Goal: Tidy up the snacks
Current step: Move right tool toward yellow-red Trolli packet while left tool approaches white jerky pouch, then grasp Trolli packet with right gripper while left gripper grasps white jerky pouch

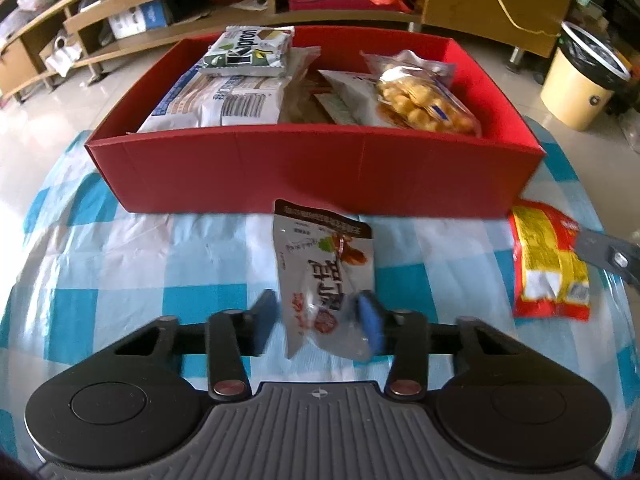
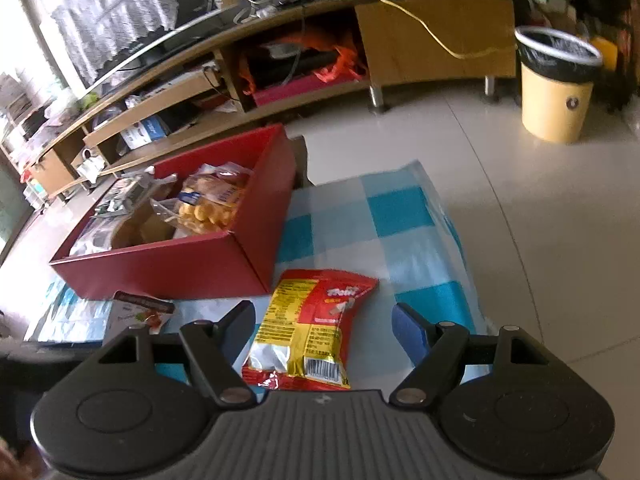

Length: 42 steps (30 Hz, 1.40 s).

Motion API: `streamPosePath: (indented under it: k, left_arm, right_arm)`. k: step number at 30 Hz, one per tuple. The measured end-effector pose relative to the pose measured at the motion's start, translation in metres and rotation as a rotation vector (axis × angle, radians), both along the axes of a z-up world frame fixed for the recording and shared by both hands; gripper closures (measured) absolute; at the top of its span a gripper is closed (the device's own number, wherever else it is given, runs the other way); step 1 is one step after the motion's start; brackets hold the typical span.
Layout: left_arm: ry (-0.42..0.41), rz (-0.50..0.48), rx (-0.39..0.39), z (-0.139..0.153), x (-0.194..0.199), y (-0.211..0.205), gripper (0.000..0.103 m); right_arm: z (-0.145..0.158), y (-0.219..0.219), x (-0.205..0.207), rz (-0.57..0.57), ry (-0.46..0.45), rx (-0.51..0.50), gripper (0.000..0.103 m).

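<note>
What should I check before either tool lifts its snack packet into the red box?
1. Left tool straddles the white packet: ok.
2. Left tool closed firmly on it: cannot tell; blurred.
3. Right tool open around the red-yellow packet: ok.
4. Right tool's pads touching that packet: not ok, apart.
5. Red box has free space on the right: ok.

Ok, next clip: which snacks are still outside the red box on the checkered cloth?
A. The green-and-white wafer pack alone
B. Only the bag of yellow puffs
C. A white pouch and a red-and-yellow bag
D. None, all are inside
C: the white pouch lies on the checkered cloth between the left gripper jaws, and the red-and-yellow bag lies beside the red box, between the open right gripper jaws.
</note>
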<state>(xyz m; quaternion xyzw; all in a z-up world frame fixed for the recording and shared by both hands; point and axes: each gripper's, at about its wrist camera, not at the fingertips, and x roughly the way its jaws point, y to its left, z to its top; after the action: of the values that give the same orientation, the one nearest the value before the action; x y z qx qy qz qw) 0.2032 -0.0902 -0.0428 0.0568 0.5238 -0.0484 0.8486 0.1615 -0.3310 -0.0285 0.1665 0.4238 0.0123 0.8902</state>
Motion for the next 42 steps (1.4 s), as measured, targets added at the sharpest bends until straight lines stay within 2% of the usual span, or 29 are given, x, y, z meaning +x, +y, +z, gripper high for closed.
streamPosePath:
  k: [5,9,12,16,17,18,19,21,24,28,31,34,36,37,38,39,42]
  left_arm:
    - [0.009,-0.019,-0.013,0.004,-0.017,0.009,0.058]
    - [0.020,-0.028,-0.026,0.005,-0.024,0.018,0.058]
    - [0.029,-0.030,-0.036,0.005,-0.026,0.021,0.057]
    - [0.019,-0.045,-0.021,0.004,-0.028,0.021,0.049]
    - [0.012,-0.047,-0.015,0.003,-0.029,0.021,0.046]
    - [0.006,-0.046,-0.009,0.002,-0.030,0.021,0.045]
    - [0.002,-0.049,-0.008,0.002,-0.031,0.022,0.044]
    - [0.003,-0.053,-0.013,0.002,-0.033,0.022,0.044]
    - [0.015,-0.056,-0.034,0.004,-0.037,0.026,0.050]
    - [0.021,-0.048,-0.047,0.007,-0.048,0.037,0.049]
    - [0.033,-0.030,-0.064,0.009,-0.056,0.052,0.060]
    - [0.051,0.003,-0.092,0.012,-0.060,0.065,0.061]
    - [0.027,0.009,-0.082,0.018,-0.061,0.065,0.046]
    - [0.010,0.012,-0.066,0.021,-0.061,0.063,0.026]
    - [-0.022,0.012,-0.045,0.026,-0.061,0.059,0.014]
    - [-0.063,-0.002,-0.023,0.032,-0.060,0.053,0.012]
    - [-0.101,-0.058,0.042,0.037,-0.049,0.032,0.009]
  right_arm:
    - [-0.008,0.006,0.011,-0.004,0.041,-0.013,0.032]
    - [-0.012,0.015,0.022,0.012,0.071,0.018,0.029]
    - [-0.017,0.029,0.032,0.026,0.104,-0.031,0.026]
    - [-0.024,0.046,0.039,0.038,0.118,-0.125,0.026]
    - [-0.025,0.049,0.038,0.039,0.119,-0.144,0.026]
    - [-0.025,0.051,0.037,0.041,0.119,-0.164,0.031]
    - [-0.025,0.053,0.036,0.050,0.118,-0.190,0.041]
    - [-0.023,0.055,0.030,0.088,0.111,-0.219,0.045]
    - [-0.020,0.051,0.018,0.105,0.119,-0.197,0.049]
    - [-0.015,0.056,-0.010,0.147,0.110,-0.165,0.050]
    - [-0.009,0.067,-0.041,0.206,0.093,-0.149,0.050]
    - [-0.006,0.073,-0.068,0.235,0.075,-0.107,0.050]
    - [-0.006,0.076,-0.078,0.235,0.071,-0.075,0.050]
    - [-0.008,0.077,-0.082,0.233,0.069,-0.067,0.050]
    - [-0.010,0.078,-0.084,0.233,0.065,-0.067,0.050]
    - [-0.011,0.078,-0.084,0.234,0.065,-0.068,0.050]
    - [-0.014,0.075,-0.082,0.233,0.062,-0.031,0.050]
